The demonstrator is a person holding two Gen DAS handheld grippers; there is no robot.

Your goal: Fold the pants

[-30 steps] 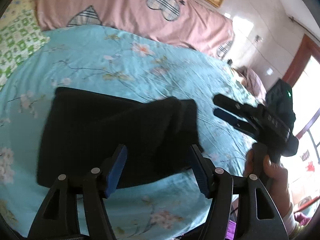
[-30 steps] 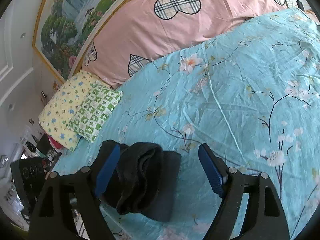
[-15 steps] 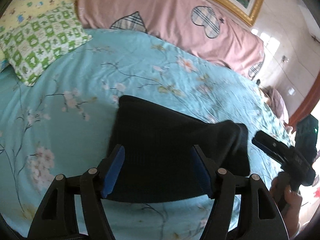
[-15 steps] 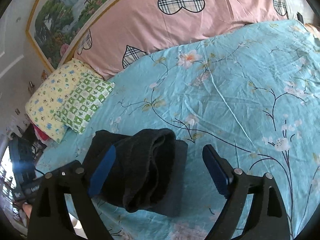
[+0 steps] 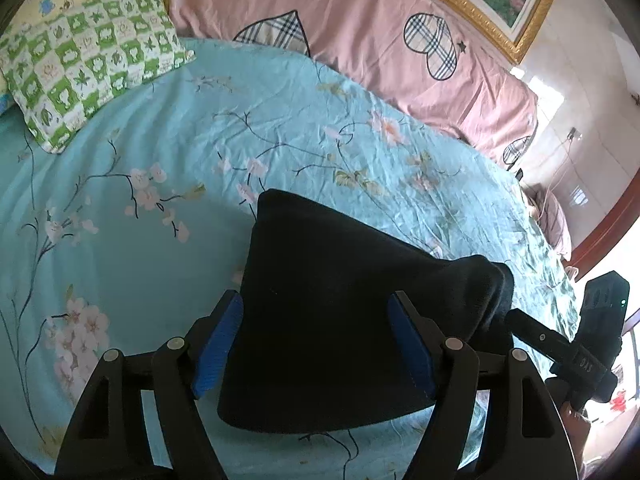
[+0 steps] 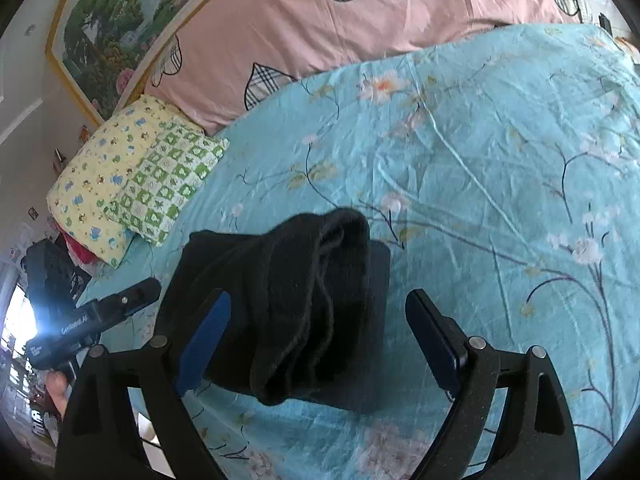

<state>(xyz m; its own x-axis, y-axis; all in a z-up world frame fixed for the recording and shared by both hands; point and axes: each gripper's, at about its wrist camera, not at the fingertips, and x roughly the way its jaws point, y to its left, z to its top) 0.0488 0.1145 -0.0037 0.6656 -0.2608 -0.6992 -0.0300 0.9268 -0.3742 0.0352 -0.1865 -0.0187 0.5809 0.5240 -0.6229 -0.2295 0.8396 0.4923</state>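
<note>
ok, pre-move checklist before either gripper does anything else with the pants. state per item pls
1. Left gripper open, nothing pinched: ok, pads spread either side of the cloth.
2. Right gripper open, nothing pinched: ok, wide gap between pads.
3. Black pants folded into a compact block on the blue floral sheet: ok.
4. Fold edges aligned: not ok, the right wrist view shows the near end bunched into thick loose rolls, with a flat lower layer sticking out on one side.
5. Grippers clear of each other: ok, each shows at the edge of the other's view, apart from its fingers.
6. Pants clear of the green checked pillow: ok, bare sheet between.
</note>
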